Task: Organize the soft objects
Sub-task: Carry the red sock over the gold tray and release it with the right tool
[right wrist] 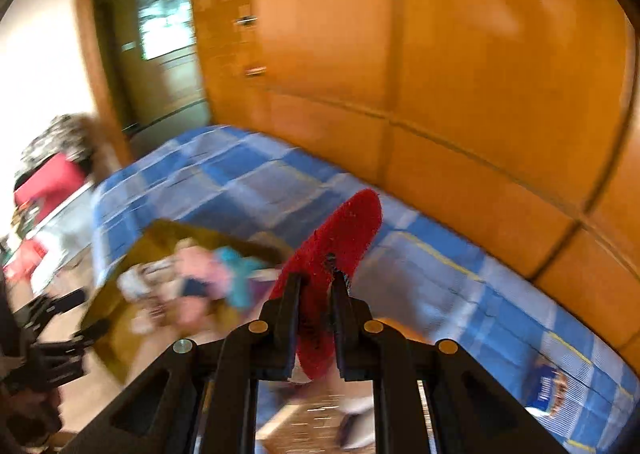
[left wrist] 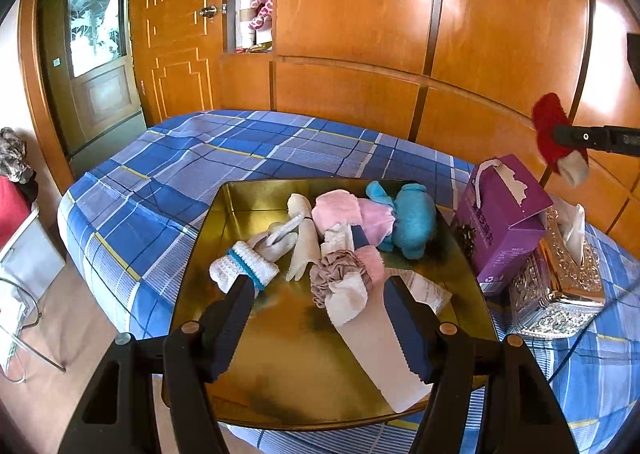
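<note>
Landmark: gold tray [left wrist: 236, 198] on the blue plaid bedspread [left wrist: 160, 182].
Task item: red sock [right wrist: 344, 238] with a white toe, in the air right of and above the tray, well apart from it.
Right gripper [right wrist: 316, 282]: clamped narrow on the sock's mid-length; both ends hang free.
Left gripper [left wrist: 320, 286]: jaws at medium width over the tray's near half, holding nothing.
Handling: judged light, limp and compressible, not fragile. It will droop and swing. A pinch on doubled fabric or the cuff should hold best.
Count, in tray: one teal plush toy [left wrist: 408, 218], one scrunchie [left wrist: 332, 266], one white glove [left wrist: 304, 246]. Other socks and cloths overlap; number cannot be told.
Count, right of tray: one purple carton [left wrist: 504, 222], one tissue box [left wrist: 560, 278].
</note>
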Motion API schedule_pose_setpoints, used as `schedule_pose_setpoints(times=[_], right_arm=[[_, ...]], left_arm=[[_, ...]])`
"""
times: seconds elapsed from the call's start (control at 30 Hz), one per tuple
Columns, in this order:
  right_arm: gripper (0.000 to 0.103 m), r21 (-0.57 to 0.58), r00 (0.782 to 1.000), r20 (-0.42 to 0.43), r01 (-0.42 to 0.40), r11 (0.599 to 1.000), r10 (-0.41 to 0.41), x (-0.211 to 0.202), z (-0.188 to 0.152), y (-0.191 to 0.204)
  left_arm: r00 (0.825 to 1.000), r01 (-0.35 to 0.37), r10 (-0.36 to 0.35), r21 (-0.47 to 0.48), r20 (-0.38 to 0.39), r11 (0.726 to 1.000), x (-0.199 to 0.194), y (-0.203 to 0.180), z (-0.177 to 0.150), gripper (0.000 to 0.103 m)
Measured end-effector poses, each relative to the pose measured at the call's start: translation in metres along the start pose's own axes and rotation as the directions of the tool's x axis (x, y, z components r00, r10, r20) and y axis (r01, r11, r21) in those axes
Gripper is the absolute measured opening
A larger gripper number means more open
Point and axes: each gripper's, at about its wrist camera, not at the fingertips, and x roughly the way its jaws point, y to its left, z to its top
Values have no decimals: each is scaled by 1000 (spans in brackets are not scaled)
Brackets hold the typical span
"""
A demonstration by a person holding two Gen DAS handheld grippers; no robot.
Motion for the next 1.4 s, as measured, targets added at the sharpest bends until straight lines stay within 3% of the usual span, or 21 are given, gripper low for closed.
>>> schedule_pose_setpoints(times=[0.17,0.4,0.63,0.87,1.1,1.4], right_arm=[[13,-39,985,-29,-172,984,171,10,-10,48],[13,-66,928,-81,-369,927,363,50,-38,117],[13,-78,884,-170,-452,889,435,101,-62,173],[17,-150,921,-240,-346,926,306,130,-79,191],[31,-78,926,-238,-319,945,293,133,-86,173],[38,-2,933,-190,-312,950,306,119,-84,162]], left_arm=[[999,-31,32,-26,13,999,-5,15,3,68],[987,-153,159,-138,31,979,-17,74,8,68],[980,-193,198,-180,10,964,-16,99,-1,68],[984,-177,180,-154,2,972,-11,89,-5,68],[988,-151,152,-115,0,982,-9,73,-8,68],[990,-137,138,-91,7,986,-11,61,-7,68]])
